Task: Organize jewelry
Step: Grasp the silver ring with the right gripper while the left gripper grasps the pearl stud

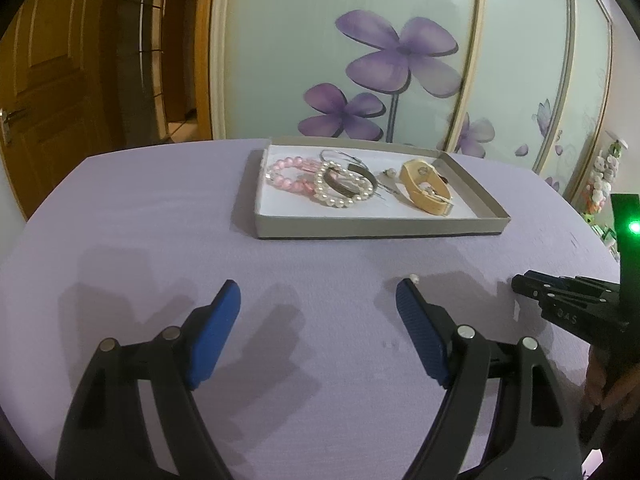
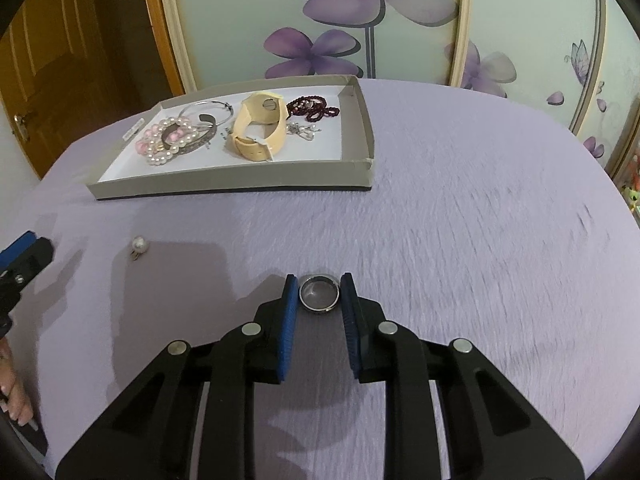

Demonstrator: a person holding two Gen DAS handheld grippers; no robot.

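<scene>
The right gripper [image 2: 319, 285] points down at the lilac-covered bench [image 2: 460, 240], and its 2 blue-padded jaws are clamped on a silver ring [image 2: 319, 293] that lies flat on the cloth right between the jaw tips, one pad against each side of it. Ahead of those jaws and a little to their left stands a shallow grey cardboard tray [image 2: 224, 184], well apart from the ring. Inside it lie a pink bead bracelet [image 1: 286, 176] and a white pearl bracelet [image 1: 340, 188] that overlap, a thin silver hoop [image 2: 208, 110] and a dark cuff [image 1: 352, 188] tangled with them, a cream watch [image 2: 260, 128] near the middle, a dark red bead string [image 2: 314, 107] toward the far right corner, and some small silvery pieces [image 2: 304, 130] just beside the watch; what these are is too small to tell. A single pearl earring [image 2: 140, 245] lies loose on the cloth, to the left of the right jaws and between them and the tray.

The left gripper [image 1: 318, 300] hovers low over bare cloth with its jaws wide apart and nothing between them; the earring sits just beyond the tip of its right jaw. The tray is straight ahead of these jaws. Behind the bench are wardrobe doors [image 1: 360, 40] printed with purple flowers and a wooden door [image 1: 48, 80] to the left.
</scene>
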